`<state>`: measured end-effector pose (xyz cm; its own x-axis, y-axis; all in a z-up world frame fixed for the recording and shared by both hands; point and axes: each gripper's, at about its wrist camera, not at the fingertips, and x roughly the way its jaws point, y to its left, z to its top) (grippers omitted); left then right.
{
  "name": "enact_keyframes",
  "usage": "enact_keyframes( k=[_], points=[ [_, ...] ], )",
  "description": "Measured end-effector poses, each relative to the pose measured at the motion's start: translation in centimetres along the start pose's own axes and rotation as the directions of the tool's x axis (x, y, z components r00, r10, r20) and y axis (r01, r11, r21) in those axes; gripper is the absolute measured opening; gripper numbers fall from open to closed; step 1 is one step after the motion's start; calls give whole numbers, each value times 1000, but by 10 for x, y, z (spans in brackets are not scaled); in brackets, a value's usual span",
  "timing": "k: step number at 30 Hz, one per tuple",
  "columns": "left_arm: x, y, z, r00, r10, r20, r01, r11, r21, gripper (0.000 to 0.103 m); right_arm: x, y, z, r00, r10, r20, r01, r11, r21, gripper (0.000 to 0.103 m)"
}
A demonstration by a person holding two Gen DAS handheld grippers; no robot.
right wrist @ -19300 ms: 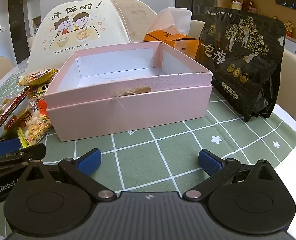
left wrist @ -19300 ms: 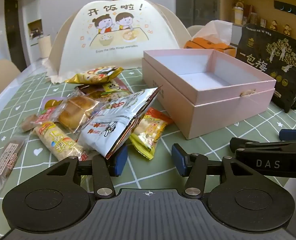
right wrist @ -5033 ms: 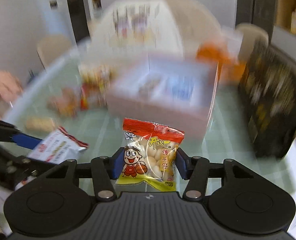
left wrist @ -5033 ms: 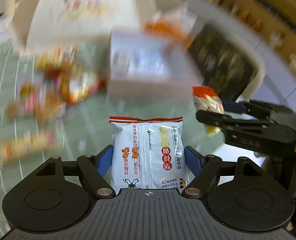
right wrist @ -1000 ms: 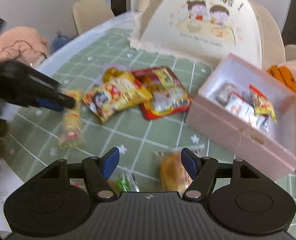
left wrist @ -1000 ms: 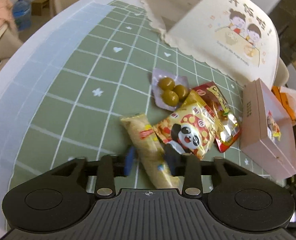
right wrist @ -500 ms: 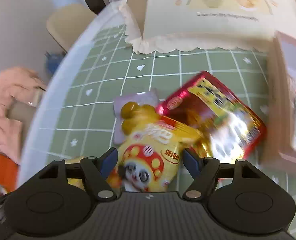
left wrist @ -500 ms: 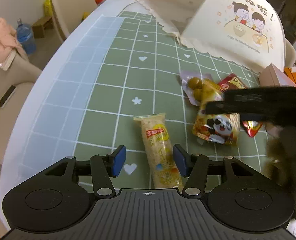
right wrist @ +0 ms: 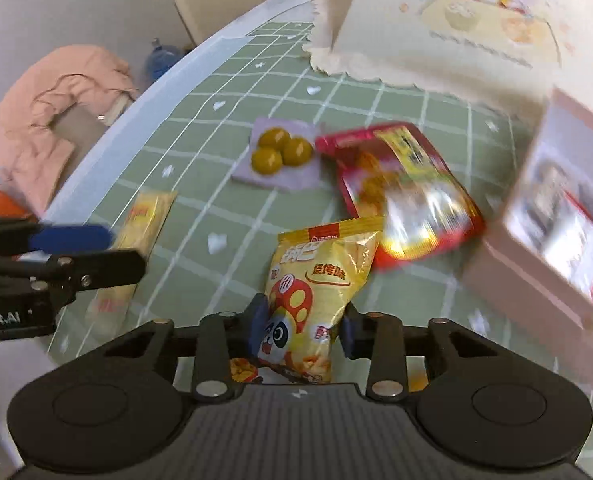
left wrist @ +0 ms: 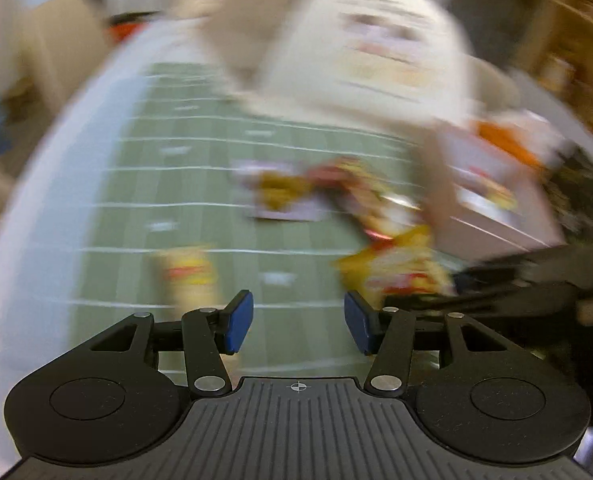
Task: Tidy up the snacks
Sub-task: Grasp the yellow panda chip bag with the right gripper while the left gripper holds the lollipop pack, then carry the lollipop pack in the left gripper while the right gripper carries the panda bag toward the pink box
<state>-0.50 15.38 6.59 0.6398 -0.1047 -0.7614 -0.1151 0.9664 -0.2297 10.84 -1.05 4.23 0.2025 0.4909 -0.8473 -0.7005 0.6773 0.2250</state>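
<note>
Yellow panda crisp bag (right wrist: 316, 280), light and crushable, sits pinched low in your right gripper (right wrist: 301, 330); left gripper (left wrist: 298, 322) gapes empty.

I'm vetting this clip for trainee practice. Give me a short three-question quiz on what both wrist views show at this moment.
1. True or false: the right gripper has its jaws closed on the yellow panda-print snack bag.
2. What lies between the jaws of the left gripper?
A. the long yellow wafer packet
B. nothing
C. the shiny red foil snack bag
3. Fill in: the three round yellow-green sweets sit in a pale ______ wrapper.

Key: 1 true; 2 B; 3 purple.
</note>
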Motion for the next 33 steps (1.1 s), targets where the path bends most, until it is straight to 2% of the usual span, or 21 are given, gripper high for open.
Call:
enact_keyframes(
  k=[2,4,8,11,15,18,21,24,26,28,29,30,31,33],
  points=[
    [6,-28,-8,994,-96,-56,103,986,130,55,-8,-15,-15,1000,-9,10,9,1000,20,35],
    [16,-58,-20,981,-143,-130,172,952,254,56,-16,-29,-27,1000,-1,12,0,998,68,35],
    [40,-99,-40,971,-74,-228,168,890,424,54,-30,-45,-43,999,-38,30,35,994,108,35],
    [48,-112,-46,955,-83,-285,211,865,456,54,-35,-54,-53,996,-74,46,68,989,129,41],
    [48,-114,-53,948,-90,-306,235,846,478,52,-37,-68,-65,997,-63,52,52,981,185,52],
    [45,-109,-55,947,-87,-310,233,850,472,49,-37,-65,-68,996,-67,64,55,983,174,55],
    [36,-111,-57,950,-90,-300,236,837,494,45,-34,-58,-68,994,-90,67,81,989,127,61],
    [24,-115,-58,947,-118,-298,269,800,536,45,-29,-50,-66,992,-111,68,105,991,81,67],
    [24,-121,-63,946,-84,-312,262,765,588,46,-27,-47,-65,990,-119,70,115,991,63,70],
    [29,-127,-67,951,-39,-307,233,742,628,46,-25,-43,-65,990,-126,69,123,991,51,74],
    [34,-129,-67,953,-17,-304,216,743,634,49,-24,-41,-65,989,-134,69,131,990,44,75],
    [39,-128,-65,953,-7,-302,202,760,618,54,-24,-40,-66,988,-139,69,136,990,37,75],
    [43,-125,-62,953,-10,-303,196,783,590,56,-25,-39,-67,987,-143,70,141,989,33,75],
    [49,-115,-53,953,-19,-302,175,848,500,57,-26,-40,-69,987,-144,75,142,989,41,75]
  ],
)
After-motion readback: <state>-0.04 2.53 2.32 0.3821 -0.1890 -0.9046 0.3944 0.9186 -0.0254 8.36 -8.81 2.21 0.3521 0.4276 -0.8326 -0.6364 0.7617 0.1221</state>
